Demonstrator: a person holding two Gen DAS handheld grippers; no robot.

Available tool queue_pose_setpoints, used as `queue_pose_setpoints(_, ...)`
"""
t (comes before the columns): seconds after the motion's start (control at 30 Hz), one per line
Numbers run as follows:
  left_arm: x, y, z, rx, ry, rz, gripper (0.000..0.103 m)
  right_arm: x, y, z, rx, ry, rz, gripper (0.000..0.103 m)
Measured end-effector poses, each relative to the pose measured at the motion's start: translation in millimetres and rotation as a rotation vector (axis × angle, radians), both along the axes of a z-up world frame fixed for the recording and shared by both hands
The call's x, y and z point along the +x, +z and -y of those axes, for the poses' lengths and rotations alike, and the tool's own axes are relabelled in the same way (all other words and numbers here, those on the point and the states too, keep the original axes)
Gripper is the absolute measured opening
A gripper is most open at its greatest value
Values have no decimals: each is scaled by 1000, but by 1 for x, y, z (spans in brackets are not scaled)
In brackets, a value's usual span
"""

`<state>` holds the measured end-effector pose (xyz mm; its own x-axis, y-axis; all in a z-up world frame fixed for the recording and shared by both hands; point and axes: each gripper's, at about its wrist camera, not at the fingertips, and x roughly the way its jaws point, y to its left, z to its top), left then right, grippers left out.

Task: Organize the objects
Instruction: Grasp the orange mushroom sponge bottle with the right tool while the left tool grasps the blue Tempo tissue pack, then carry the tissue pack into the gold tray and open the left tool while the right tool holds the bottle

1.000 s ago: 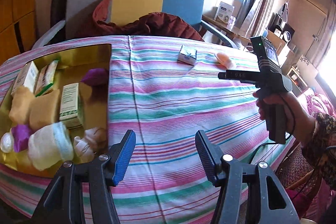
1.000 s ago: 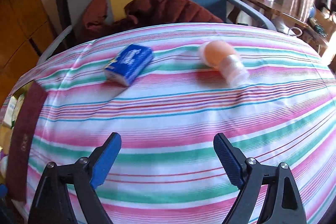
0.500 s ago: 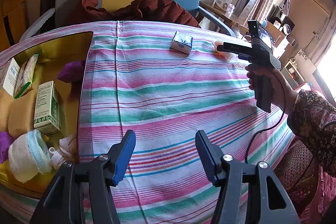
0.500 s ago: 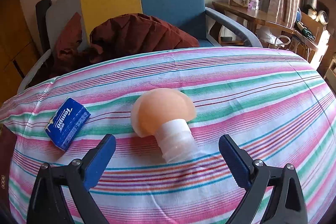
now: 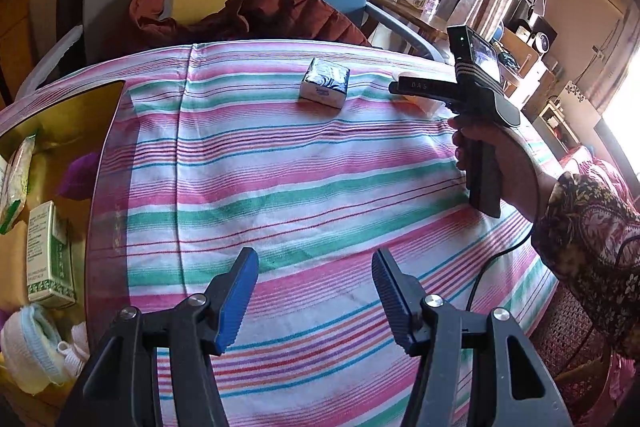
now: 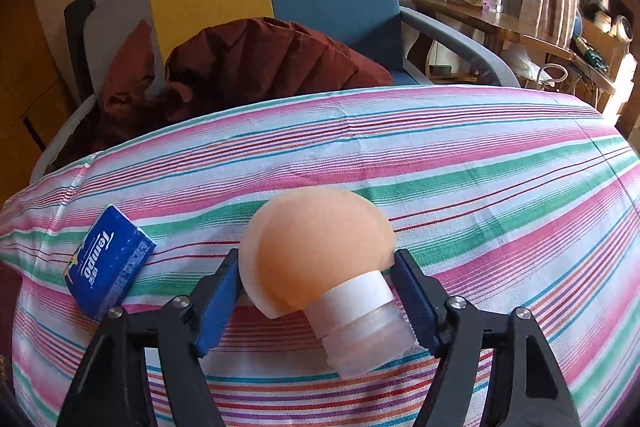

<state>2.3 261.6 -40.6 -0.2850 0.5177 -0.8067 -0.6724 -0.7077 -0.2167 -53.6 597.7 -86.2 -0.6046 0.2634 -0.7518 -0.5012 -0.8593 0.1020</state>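
On the striped surface [image 6: 460, 155], the right tool [image 6: 316, 287] brackets a mushroom-shaped sponge [image 6: 316, 251], pads touching its cap, grip unconfirmed; squeeze the soft cap gently and evenly. Left tool [image 5: 314, 297] hangs open

Tissue pack [image 6: 106, 263] just L of mushroom toy [image 6: 320, 259]; R side cloth [image 6: 520, 187] bare.
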Motion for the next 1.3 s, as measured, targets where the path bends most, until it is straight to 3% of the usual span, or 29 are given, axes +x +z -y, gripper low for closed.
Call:
queue_pose_setpoints(0.3, -34, -5, -48, -24, 16, -20, 61, 12, 0, 15, 31, -19, 6, 72)
queue_pose_setpoints(0.43, -61, -3, -83, -34, 18, -62, 71, 20, -1, 17, 18, -46, -2, 72)
queue_pose_setpoints(0.83, -128, -30, -187, -183, -52, -213, 74, 20, -2, 21, 43, -60, 17, 73)
queue_pose_setpoints(0.93, -131, -43, -192, -205, -55, -230, 74, 19, -3, 22, 56, -60, 25, 73)
queue_pose_setpoints(1.0, -134, -49, -185, -158, -37, -215, 73, 19, -3, 22, 59, -60, 26, 73)
queue_pose_setpoints(1.03, -134, -48, -180, -130, -27, -211, 71, 19, -3, 22, 59, -60, 25, 73)
queue_pose_setpoints(1.1, -137, -46, -174, -112, 4, -208, 57, 19, -3, 22, 61, -61, 25, 73)
queue_pose_setpoints(1.3, -123, -45, -157, -99, 36, -236, 53, 19, -3, 23, 71, -62, 26, 72)
